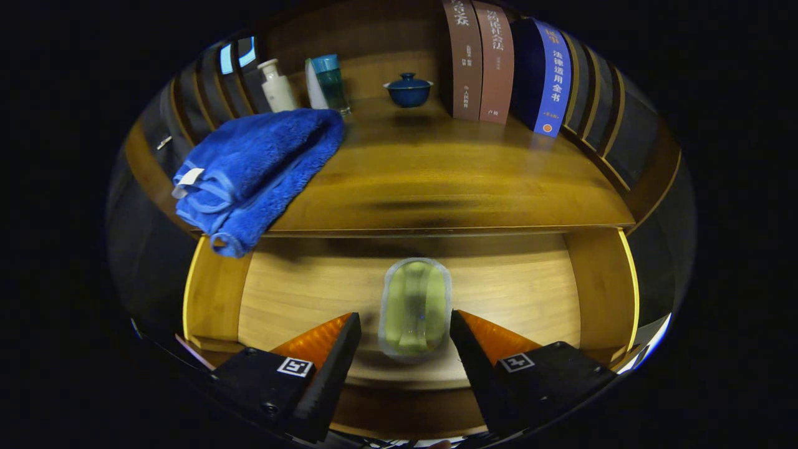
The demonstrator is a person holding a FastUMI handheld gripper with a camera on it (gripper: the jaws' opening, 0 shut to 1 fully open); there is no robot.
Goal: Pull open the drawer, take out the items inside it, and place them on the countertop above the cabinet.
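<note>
While the drawer is standing pulled open below the counter, I am holding the claw wide around a clear greenish container on the drawer floor — fingers flanking it, apart — a blue towel draping over the counter edge.

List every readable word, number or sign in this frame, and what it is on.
"法律适用全书": spine of the blue book.
Brown books: spine characters cut off or blurred, unreadable.
Towel tag: too small to read.
Gripper, jaws open either side of the container in the drawer: square markers, no words.
</note>
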